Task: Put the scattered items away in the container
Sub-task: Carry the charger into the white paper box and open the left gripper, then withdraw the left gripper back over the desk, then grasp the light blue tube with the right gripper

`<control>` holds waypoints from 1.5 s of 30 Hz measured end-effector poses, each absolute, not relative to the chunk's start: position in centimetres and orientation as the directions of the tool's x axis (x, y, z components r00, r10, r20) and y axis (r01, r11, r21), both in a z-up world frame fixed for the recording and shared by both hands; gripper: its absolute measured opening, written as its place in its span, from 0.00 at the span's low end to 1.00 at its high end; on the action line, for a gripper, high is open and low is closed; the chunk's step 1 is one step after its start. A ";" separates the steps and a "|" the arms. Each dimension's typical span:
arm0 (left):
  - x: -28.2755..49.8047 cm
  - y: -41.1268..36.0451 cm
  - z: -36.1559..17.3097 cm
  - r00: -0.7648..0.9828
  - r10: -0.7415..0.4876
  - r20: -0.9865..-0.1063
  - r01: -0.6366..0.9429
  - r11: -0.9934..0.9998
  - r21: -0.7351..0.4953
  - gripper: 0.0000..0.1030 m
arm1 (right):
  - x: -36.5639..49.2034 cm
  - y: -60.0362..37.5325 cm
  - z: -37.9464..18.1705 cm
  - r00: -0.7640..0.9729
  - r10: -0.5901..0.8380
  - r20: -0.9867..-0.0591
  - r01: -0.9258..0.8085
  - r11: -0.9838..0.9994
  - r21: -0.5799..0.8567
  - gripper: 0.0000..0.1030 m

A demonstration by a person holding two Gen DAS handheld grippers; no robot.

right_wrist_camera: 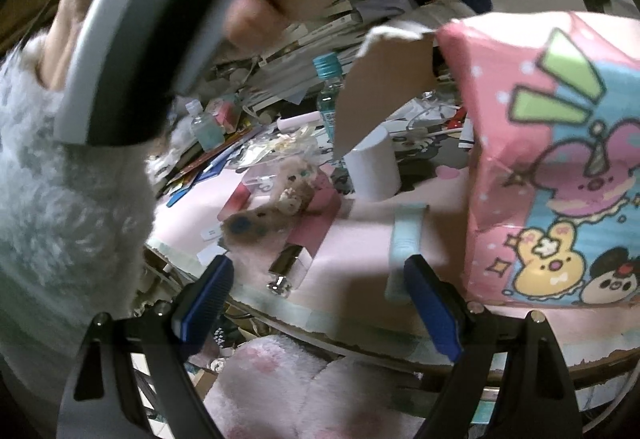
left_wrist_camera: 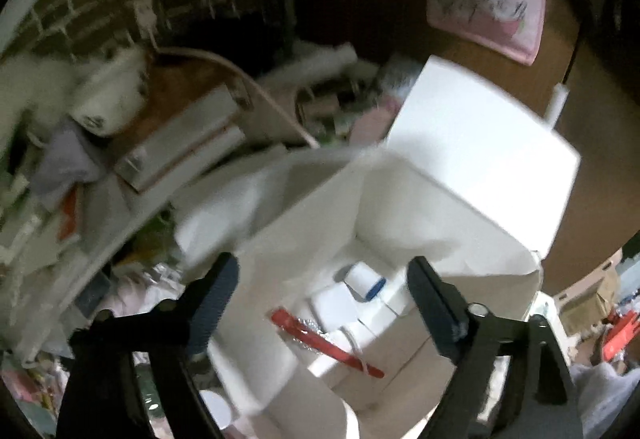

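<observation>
The container is a box, pink and cartoon-printed outside [right_wrist_camera: 560, 159], white inside [left_wrist_camera: 400, 207], with its flaps open. Inside lie a red stick-shaped item [left_wrist_camera: 324, 339], white small boxes [left_wrist_camera: 340, 303] and a white tube with a blue tip [left_wrist_camera: 366, 281]. My left gripper [left_wrist_camera: 320, 299] is open and empty, hovering over the box opening. My right gripper [right_wrist_camera: 320, 303] is open and empty, at the front edge of the pink table [right_wrist_camera: 360, 255], left of the box. Scattered there: a plush toy [right_wrist_camera: 272, 211], a pale teal strap [right_wrist_camera: 404, 247], a white cylinder [right_wrist_camera: 372, 169], a metal-capped item [right_wrist_camera: 286, 269].
Small bottles [right_wrist_camera: 328, 95] and piled papers [right_wrist_camera: 288, 51] crowd the back of the table. The person's hand on the left gripper handle [right_wrist_camera: 132, 39] fills the upper left of the right wrist view. Clutter and books [left_wrist_camera: 180, 143] lie left of the box.
</observation>
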State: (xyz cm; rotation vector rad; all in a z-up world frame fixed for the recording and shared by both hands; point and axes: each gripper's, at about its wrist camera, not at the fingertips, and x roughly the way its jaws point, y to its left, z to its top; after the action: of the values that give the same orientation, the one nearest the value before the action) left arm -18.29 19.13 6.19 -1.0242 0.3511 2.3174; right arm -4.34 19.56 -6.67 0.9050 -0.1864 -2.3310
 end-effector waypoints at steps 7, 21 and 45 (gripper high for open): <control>-12.7 13.8 8.6 -0.743 0.350 -0.571 -0.486 -0.868 0.101 0.96 | -4.2 20.1 -7.3 -0.605 -0.560 -0.567 0.473 -0.825 0.310 0.83; -2.4 -1.0 0.3 -0.882 0.078 -0.464 -0.091 -0.996 0.006 0.98 | -3.8 18.6 -8.5 -0.707 -0.425 -0.565 0.415 -0.897 0.156 0.74; 0.0 -2.8 -1.9 -0.879 0.140 -0.456 -0.115 -0.990 -0.082 0.98 | -3.5 17.3 -9.2 -0.785 -0.254 -0.565 0.324 -0.946 -0.026 0.13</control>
State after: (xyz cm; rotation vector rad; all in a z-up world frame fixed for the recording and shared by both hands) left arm -0.04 -2.79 -1.89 -0.7152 -0.0796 2.9221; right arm -3.53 17.33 -9.16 0.8314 0.1744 -2.7034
